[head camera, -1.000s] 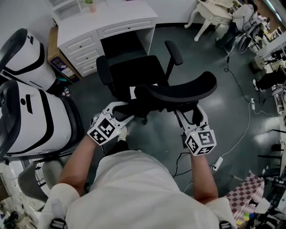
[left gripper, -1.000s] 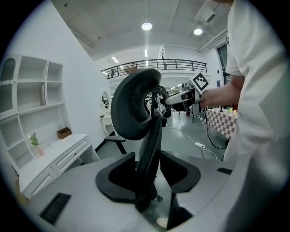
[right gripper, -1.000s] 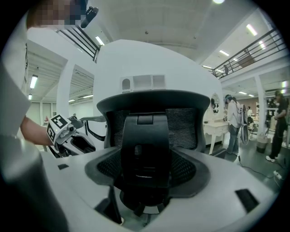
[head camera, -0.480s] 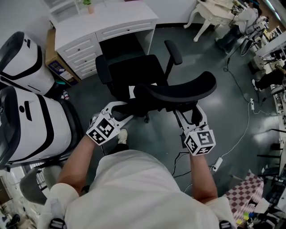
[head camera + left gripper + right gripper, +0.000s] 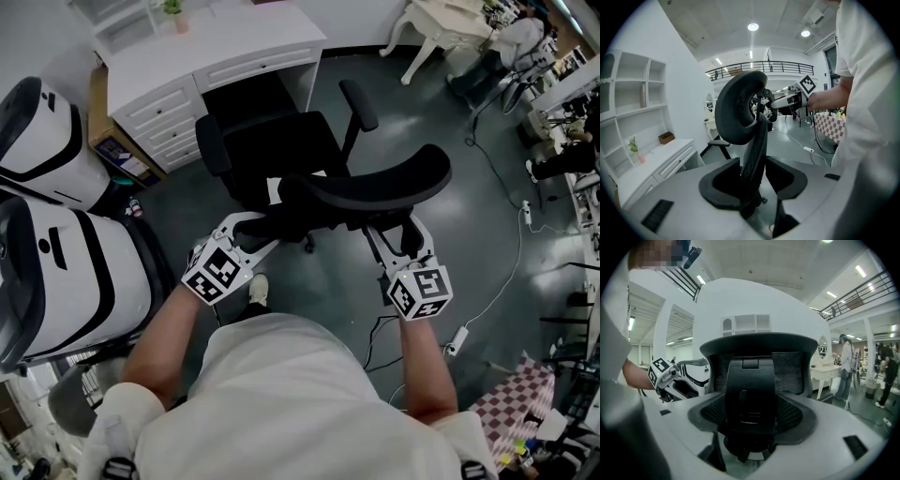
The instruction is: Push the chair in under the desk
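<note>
The black chair [image 5: 281, 150] is seen standing on the grey floor just in front of the white desk [image 5: 234, 37]. Its seat is set at the mouth of the kneehole but not tucked beneath it, and its backrest [image 5: 375, 187] is turned toward the person. The backrest's side edge is grasped between the fingers [image 5: 717, 180] of the left gripper [image 5: 267, 232], and its central rear spine is clenched by the fingers [image 5: 797, 420] of the right gripper [image 5: 398, 236].
</note>
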